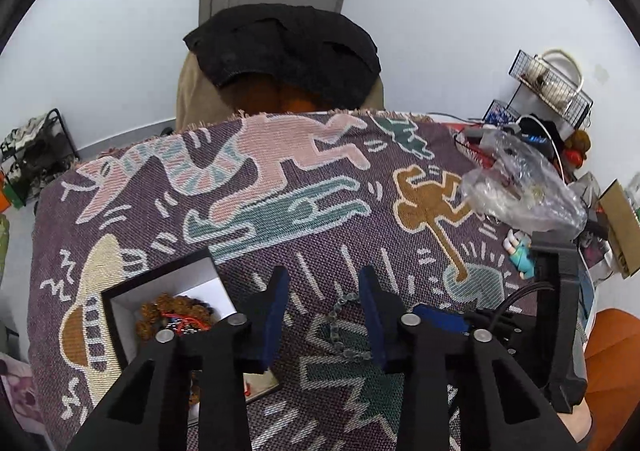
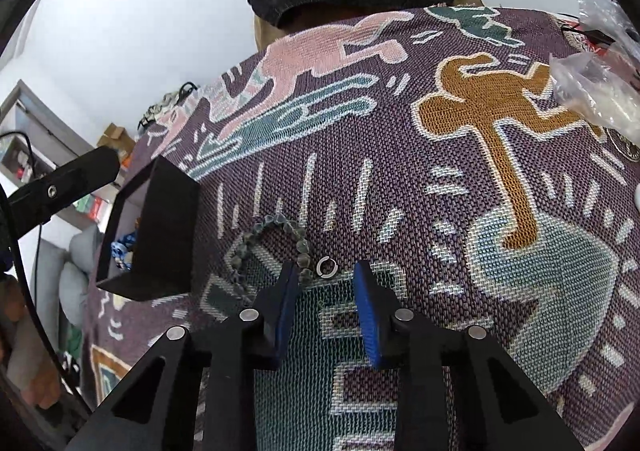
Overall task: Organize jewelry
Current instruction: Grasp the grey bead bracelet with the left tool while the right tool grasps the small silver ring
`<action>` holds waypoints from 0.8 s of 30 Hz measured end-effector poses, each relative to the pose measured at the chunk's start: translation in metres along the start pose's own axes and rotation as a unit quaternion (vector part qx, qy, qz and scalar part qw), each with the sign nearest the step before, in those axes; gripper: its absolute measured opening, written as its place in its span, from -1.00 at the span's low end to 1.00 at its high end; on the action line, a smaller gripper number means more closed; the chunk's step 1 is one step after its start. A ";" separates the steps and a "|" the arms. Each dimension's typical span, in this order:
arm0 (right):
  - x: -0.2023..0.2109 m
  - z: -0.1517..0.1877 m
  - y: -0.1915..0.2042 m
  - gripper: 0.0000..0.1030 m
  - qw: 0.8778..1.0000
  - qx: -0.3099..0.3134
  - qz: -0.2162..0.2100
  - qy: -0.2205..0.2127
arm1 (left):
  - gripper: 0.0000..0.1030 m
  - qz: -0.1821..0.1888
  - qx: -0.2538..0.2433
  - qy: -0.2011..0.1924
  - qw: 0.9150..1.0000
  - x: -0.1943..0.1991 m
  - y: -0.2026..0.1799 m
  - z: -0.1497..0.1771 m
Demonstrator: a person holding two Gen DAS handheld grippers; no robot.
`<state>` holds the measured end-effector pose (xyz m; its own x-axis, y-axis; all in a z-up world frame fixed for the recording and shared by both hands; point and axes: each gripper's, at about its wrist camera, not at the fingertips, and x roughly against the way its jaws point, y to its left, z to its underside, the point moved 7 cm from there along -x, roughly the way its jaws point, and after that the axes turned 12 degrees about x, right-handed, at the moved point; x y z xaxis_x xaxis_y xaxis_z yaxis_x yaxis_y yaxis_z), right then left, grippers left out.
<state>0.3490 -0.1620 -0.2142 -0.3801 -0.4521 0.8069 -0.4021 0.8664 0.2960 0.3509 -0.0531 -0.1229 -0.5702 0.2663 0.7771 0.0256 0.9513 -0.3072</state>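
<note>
A grey-green bead bracelet [image 1: 338, 325] lies on the patterned woven cloth [image 1: 320, 191], inside the gap of my left gripper [image 1: 324, 279], which is open; the pads do not press it. In the right wrist view the same bracelet [image 2: 272, 241] curls just left of a small silver ring [image 2: 327, 266]. My right gripper [image 2: 327, 275] is open, with the ring lying just past its fingertips, and its left fingertip [image 2: 294, 277] sits against the bracelet's beads. A black box [image 1: 168, 291] with a white lining holds brown beads [image 1: 172, 313]; blue beads [image 2: 122, 247] also show inside the box [image 2: 160, 231].
A crumpled clear plastic bag [image 1: 520, 191] and a small teal figurine [image 1: 522, 255] lie at the cloth's right side, with clutter and a wire rack [image 1: 552, 83] beyond. A chair draped in black fabric [image 1: 280, 51] stands behind the table's far edge.
</note>
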 end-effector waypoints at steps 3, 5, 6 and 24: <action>-0.004 -0.002 0.002 -0.50 1.000 0.017 0.016 0.005 | -0.29 -0.001 -0.001 0.004 1.000 -0.006 -0.003 0.000; -0.005 -0.004 0.002 -0.51 0.999 0.024 0.021 0.007 | -0.29 0.000 0.001 0.004 1.000 -0.009 -0.003 -0.001; -0.006 -0.005 0.001 -0.56 0.999 0.030 0.028 0.011 | -0.29 -0.001 0.003 0.004 1.000 -0.010 -0.002 -0.002; -0.012 -0.006 0.012 -0.67 0.996 0.076 0.038 0.034 | -0.29 -0.001 0.025 0.007 1.000 -0.019 0.013 -0.008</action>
<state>0.3539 -0.1447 -0.2175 -0.3596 -0.3658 0.8584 -0.4970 0.8537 0.1556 0.3690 -0.0446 -0.1373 -0.5580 0.2668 0.7858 -0.0175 0.9429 -0.3326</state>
